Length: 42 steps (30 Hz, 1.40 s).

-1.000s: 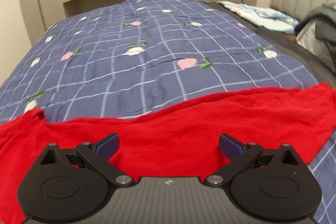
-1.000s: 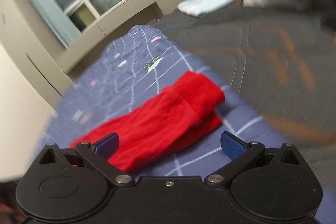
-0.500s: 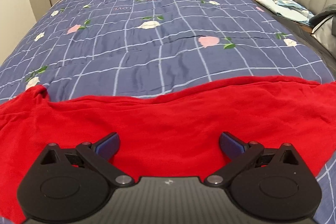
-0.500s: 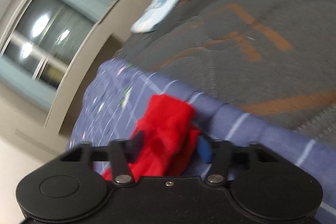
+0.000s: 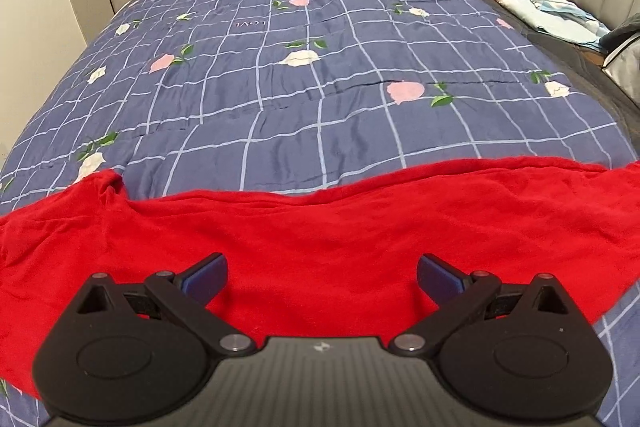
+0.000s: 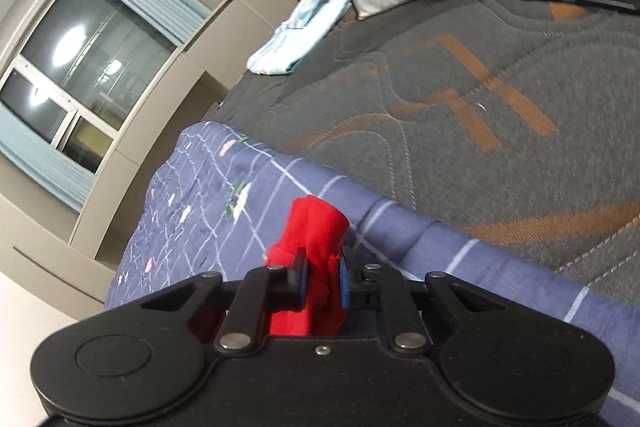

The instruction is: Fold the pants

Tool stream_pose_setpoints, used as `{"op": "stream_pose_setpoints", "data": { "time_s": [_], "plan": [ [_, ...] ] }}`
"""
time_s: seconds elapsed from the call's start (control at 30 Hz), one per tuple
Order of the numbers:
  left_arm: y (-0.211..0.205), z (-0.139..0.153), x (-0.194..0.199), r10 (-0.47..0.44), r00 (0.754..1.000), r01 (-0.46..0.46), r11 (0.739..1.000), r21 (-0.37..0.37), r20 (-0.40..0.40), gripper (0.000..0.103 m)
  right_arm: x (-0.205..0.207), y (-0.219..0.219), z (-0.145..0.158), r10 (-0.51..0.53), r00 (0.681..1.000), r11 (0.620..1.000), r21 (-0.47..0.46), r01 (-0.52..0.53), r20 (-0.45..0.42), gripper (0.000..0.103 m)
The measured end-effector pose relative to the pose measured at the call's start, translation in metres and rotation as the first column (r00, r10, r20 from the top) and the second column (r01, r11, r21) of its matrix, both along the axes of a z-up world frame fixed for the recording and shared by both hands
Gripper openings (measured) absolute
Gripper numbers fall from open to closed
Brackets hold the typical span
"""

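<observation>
A bed (image 5: pixel 304 131) covered by a blue checked quilt (image 5: pixel 280 99) with a flower print fills the left wrist view; a grey quilted cover (image 6: pixel 460 99) with brown lines lies past the quilt's edge in the right wrist view. The red pants (image 5: pixel 320 239) lie stretched in a wide band across the near part of the quilt. The left gripper (image 5: pixel 322 273) hangs over the middle of the band, jaws wide apart, its pads clear of the cloth. The right gripper (image 6: pixel 324 281) has just been closing, and its jaws now pinch a bunched end of the pants (image 6: pixel 312 239) near the quilt's edge. A pale blue folded cloth (image 6: pixel 296 35) lies far off on the grey cover.
</observation>
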<state>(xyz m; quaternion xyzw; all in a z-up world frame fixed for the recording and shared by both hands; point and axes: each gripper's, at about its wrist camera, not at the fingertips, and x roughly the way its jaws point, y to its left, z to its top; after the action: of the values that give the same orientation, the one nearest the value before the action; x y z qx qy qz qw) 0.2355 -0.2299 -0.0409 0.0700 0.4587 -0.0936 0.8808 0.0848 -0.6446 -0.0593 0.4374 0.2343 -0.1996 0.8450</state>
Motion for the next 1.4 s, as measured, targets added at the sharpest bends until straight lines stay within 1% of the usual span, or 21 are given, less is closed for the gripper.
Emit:
{"op": "stream_pose_setpoints", "data": {
  "time_s": [0.2,0.33,0.47,0.6,0.73,0.9,1.0,1.07,1.13,1.27,1.37,1.4],
  "plan": [
    [0.002,0.016,-0.004,-0.031,0.999,0.033,0.996,-0.079,0.016,0.103,0.006,0.02,0.033,0.082,0.996,0.991,-0.105,-0.077,0.041,0.016],
    [0.006,0.029,-0.007,-0.042,0.998,0.046,0.994,-0.104,0.041,0.103,0.014,0.047,0.06,0.155,0.986,0.97,-0.197,-0.14,0.064,0.016],
    [0.022,0.039,-0.011,-0.012,0.997,0.022,0.992,-0.124,0.082,0.103,0.022,0.086,0.082,0.232,0.969,0.941,-0.27,-0.203,0.08,0.016],
    [0.049,0.047,-0.014,0.02,0.995,-0.003,0.984,-0.18,0.093,0.103,0.029,0.13,0.095,0.314,0.946,0.904,-0.328,-0.273,0.08,0.016],
    [0.078,0.054,-0.019,0.065,0.991,-0.036,0.971,-0.237,0.117,0.103,0.037,0.179,0.099,0.396,0.916,0.86,-0.373,-0.349,0.056,0.016],
    [0.111,0.052,-0.022,0.116,0.987,-0.079,0.954,-0.29,0.112,0.103,0.041,0.246,0.087,0.479,0.877,0.785,-0.434,-0.441,-0.025,0.015],
    [0.125,0.046,-0.023,0.141,0.985,-0.104,0.946,-0.308,0.1,0.103,0.038,0.285,0.07,0.505,0.86,0.753,-0.449,-0.481,-0.073,0.015],
    [0.132,0.04,-0.025,0.143,0.985,-0.107,0.944,-0.313,0.093,0.103,0.037,0.309,0.057,0.528,0.842,0.729,-0.452,-0.515,-0.107,0.015],
    [0.138,0.035,-0.025,0.14,0.987,-0.107,0.942,-0.318,0.083,0.103,0.036,0.33,0.045,0.554,0.82,0.693,-0.464,-0.552,-0.148,0.015],
    [0.139,0.024,-0.024,0.119,0.991,-0.092,0.939,-0.33,0.06,0.103,0.031,0.354,0.024,0.569,0.79,0.628,-0.499,-0.597,-0.23,0.015],
    [0.134,0.018,-0.023,0.093,0.995,-0.072,0.933,-0.352,0.044,0.103,0.029,0.359,0.016,0.572,0.782,0.611,-0.508,-0.608,-0.248,0.016],
    [0.131,0.017,-0.023,0.087,0.995,-0.066,0.93,-0.361,0.041,0.103,0.028,0.359,0.014,0.576,0.78,0.605,-0.513,-0.609,-0.245,0.02]
  ]
}}
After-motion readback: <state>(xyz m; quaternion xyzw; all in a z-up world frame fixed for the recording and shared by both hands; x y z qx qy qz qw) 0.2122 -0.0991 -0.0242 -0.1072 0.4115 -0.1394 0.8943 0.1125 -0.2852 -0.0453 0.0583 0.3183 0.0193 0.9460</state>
